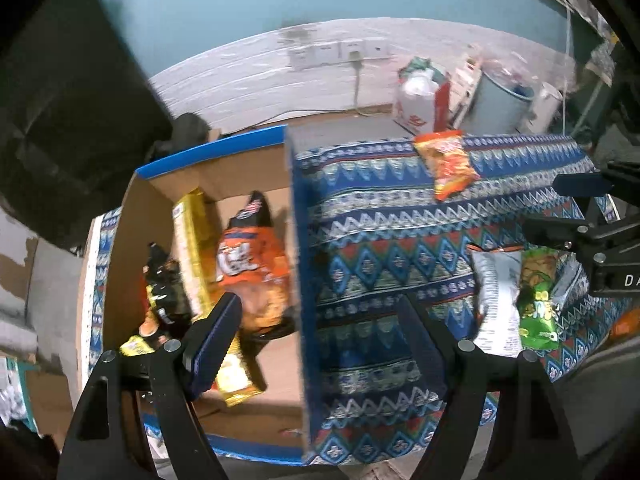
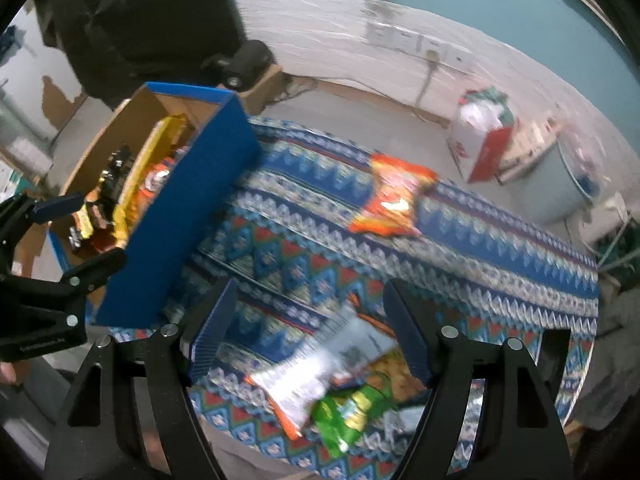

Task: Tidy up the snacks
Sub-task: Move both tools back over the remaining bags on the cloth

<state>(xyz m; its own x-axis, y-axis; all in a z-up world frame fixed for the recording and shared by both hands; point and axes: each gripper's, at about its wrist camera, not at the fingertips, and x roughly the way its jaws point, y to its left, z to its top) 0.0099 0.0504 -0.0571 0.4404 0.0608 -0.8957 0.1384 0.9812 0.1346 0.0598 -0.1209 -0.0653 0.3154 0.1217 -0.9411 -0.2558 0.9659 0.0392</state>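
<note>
Inside the blue box (image 1: 224, 240) lie an orange bag (image 1: 250, 256) and yellow packet (image 1: 192, 248).

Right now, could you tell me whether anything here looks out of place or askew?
Yes: three snack bags are still outside the box. An orange bag lies alone on the far side of the cloth, while a silver bag and a green bag lie overlapping and crooked near the right gripper. Nothing looks spilled or torn.

One cardboard box (image 1: 224, 168) holds four snack packs; three snack bags lie on the patterned cloth (image 1: 380, 216); two grippers show.
</note>
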